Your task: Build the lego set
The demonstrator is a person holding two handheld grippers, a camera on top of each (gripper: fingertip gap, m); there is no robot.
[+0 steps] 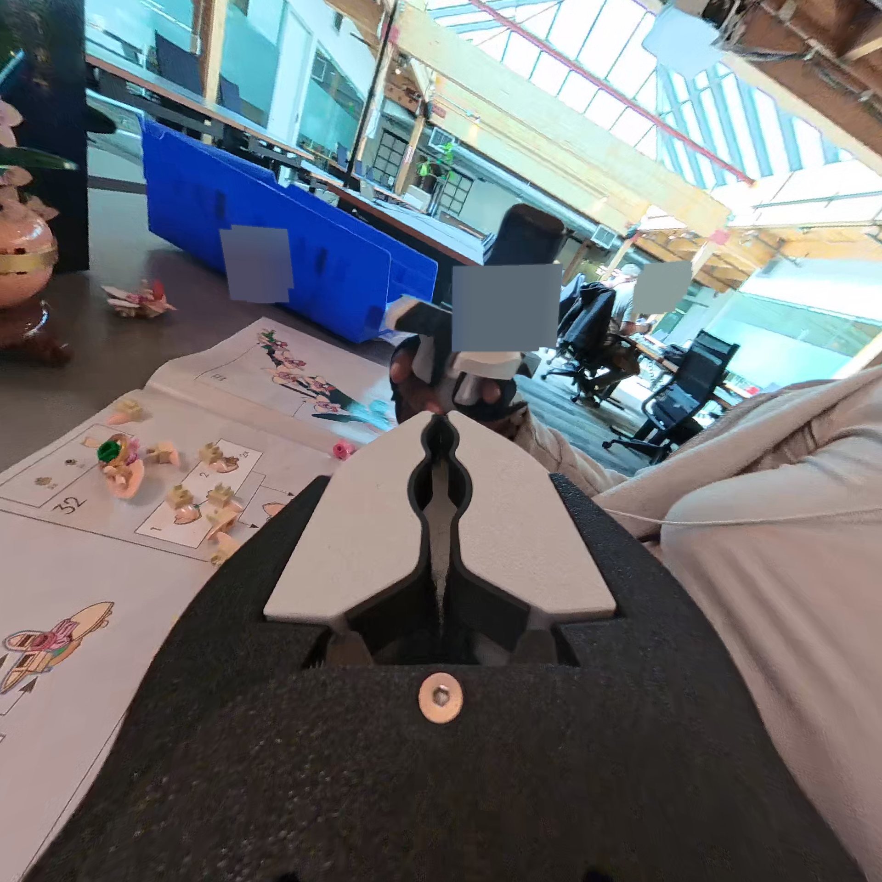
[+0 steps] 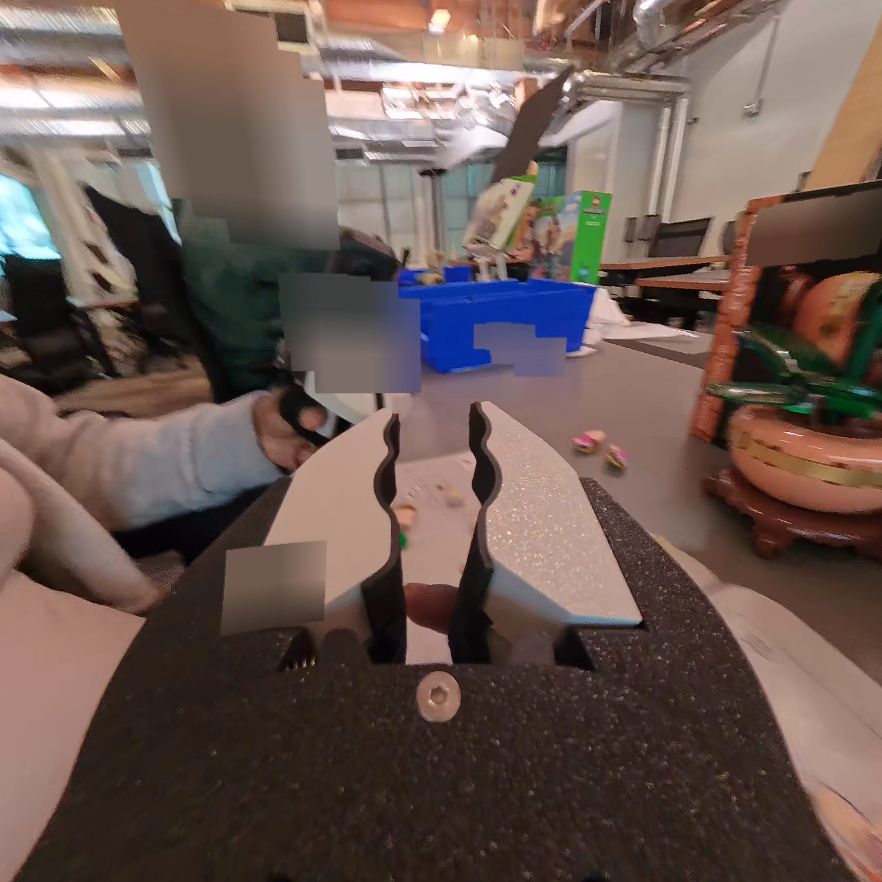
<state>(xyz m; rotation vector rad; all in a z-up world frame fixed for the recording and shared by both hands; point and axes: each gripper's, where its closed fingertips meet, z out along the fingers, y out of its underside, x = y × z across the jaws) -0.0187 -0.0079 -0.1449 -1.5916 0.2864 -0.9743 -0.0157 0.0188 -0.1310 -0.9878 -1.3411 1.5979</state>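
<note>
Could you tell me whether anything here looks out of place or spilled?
Nothing looks damaged. Small loose lego pieces lie scattered on the open instruction booklet, and a pink stud sits alone near the booklet's edge, where it could roll off.

The pink pot is cut off at the left wrist view's edge.

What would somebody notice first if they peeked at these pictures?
Probably the big grey-and-black left tongs filling the middle, pinched shut with nothing in them, while the right tongs gape open. Next, little pink and cream flower pieces scattered on the open instruction booklet at the left. Farther back, a bright blue bin sits on the grey table, and a pink pot with green leaves stands at the right.
</note>
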